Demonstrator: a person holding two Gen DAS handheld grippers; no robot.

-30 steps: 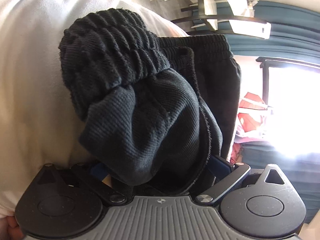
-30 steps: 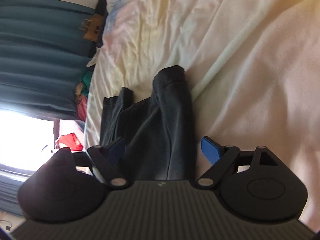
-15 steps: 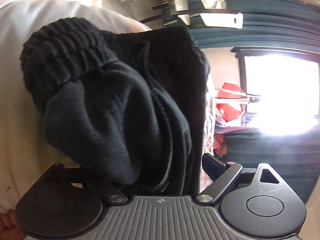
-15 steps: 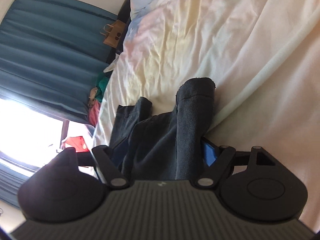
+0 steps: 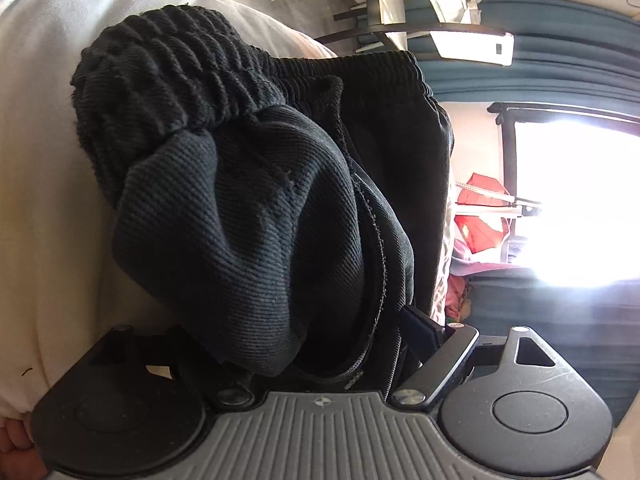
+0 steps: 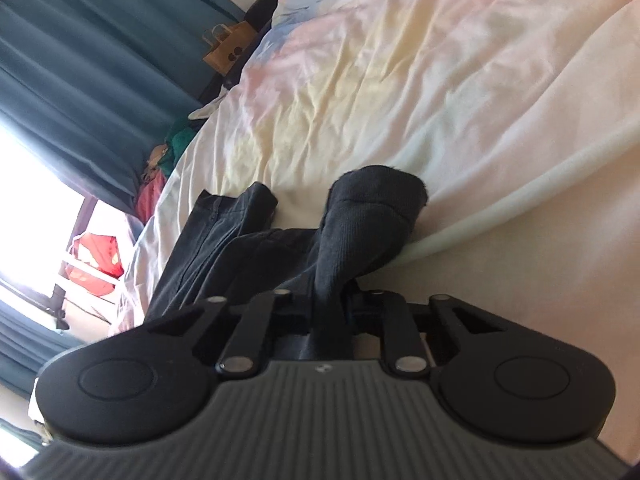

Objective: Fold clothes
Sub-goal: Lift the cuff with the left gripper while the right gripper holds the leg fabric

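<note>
The black sweatpants (image 5: 260, 208) lie bunched on the bed (image 6: 400, 80): soft, limp knit, likely light and floppy; the ribbed waistband (image 5: 172, 76) offers the firmest hold. Both the left gripper (image 5: 320, 344) and right gripper (image 6: 326, 312) pinch fabric.

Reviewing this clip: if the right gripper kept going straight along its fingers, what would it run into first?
The right gripper is shut on the dark trousers, so that bunched cloth is already directly ahead. Beyond it lies the pale bed sheet, probably the first new contact, though depth is hard to judge here.
</note>
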